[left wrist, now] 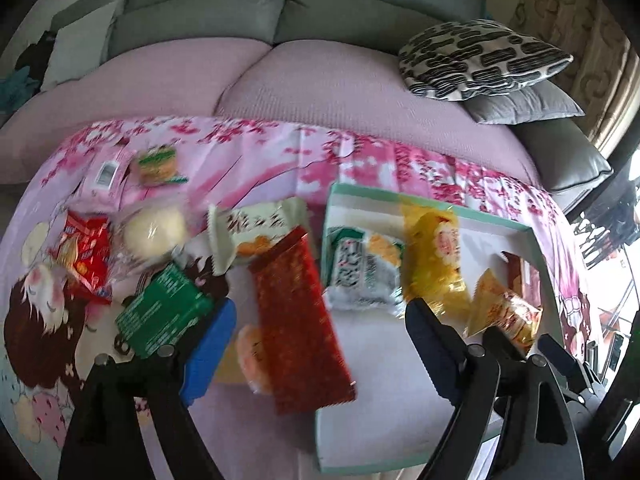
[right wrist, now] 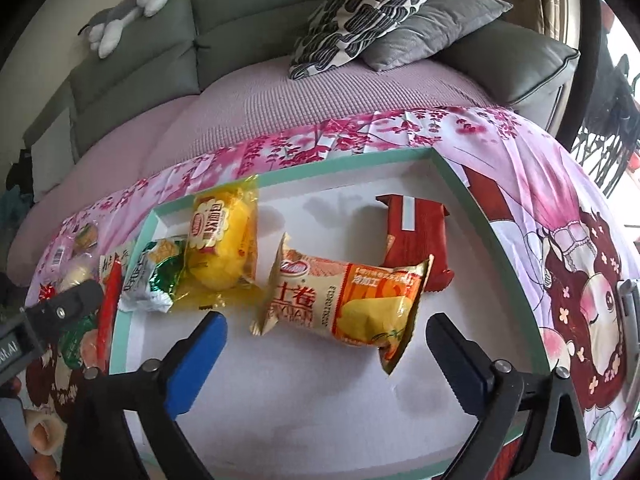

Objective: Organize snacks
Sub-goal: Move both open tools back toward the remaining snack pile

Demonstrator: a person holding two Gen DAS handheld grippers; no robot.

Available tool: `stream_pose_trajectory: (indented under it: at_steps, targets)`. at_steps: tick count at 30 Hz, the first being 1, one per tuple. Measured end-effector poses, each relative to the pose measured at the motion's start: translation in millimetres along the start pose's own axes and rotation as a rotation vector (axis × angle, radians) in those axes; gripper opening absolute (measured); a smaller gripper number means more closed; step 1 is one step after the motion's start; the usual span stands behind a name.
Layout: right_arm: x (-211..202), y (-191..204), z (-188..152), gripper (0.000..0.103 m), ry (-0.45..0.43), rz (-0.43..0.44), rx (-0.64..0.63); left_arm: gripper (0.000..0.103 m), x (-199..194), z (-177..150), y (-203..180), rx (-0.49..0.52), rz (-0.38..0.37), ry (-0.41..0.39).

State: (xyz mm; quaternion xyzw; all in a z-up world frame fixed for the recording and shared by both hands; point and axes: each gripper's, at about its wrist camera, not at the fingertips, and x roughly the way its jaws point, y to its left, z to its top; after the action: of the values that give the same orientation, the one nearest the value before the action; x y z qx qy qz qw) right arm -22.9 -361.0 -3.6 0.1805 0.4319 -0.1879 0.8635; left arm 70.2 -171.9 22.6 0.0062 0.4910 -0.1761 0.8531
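Note:
A white tray with a teal rim (left wrist: pixel 400 194) (right wrist: pixel 320 160) lies on the printed cloth. It holds a green-white packet (left wrist: pixel 360 272) (right wrist: pixel 152 276), a yellow packet (right wrist: pixel 224 240), an orange packet (right wrist: pixel 352 300) and a dark red packet (right wrist: pixel 416 240). My right gripper (right wrist: pixel 328 332) stands open over the tray, and the orange packet lies just ahead of its pads, untouched. My left gripper (left wrist: pixel 320 340) is open too. A long red packet (left wrist: pixel 300 320) lies between its fingers, resting across the tray's left rim, and neither pad presses on it.
Loose snacks lie left of the tray: a green packet (left wrist: pixel 164 312), a white-brown packet (left wrist: pixel 256 228), a pale bun (left wrist: pixel 154 236), a small red packet (left wrist: pixel 86 256) and a pink packet (left wrist: pixel 104 176). Behind is a sofa with a patterned cushion (left wrist: pixel 480 60) and a plush toy (right wrist: pixel 128 8).

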Motion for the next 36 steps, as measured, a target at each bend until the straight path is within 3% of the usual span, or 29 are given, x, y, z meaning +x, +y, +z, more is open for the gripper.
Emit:
stream_pose_trajectory:
  at_steps: [7, 24, 31, 36]
  targets:
    - [-4.0, 3.7, -2.2, 0.103, -0.020, -0.004, -0.004, 0.094, 1.1, -12.6, 16.7, -0.047, 0.009, -0.020]
    - [-15.3, 14.3, -4.1, 0.103, -0.068, -0.010, 0.017, 0.094, -9.7, -23.7, 38.4, -0.061, 0.048, -0.122]
    - [-21.6, 37.8, -7.8, 0.103, -0.089, 0.011, -0.018, 0.094, -21.7, -24.2, 70.4, -0.115, 0.084, -0.149]
    - [-29.1, 62.0, -11.1, 0.103, -0.124, 0.042, -0.063, 0.094, -37.7, -23.1, 108.0, -0.172, 0.170, -0.179]
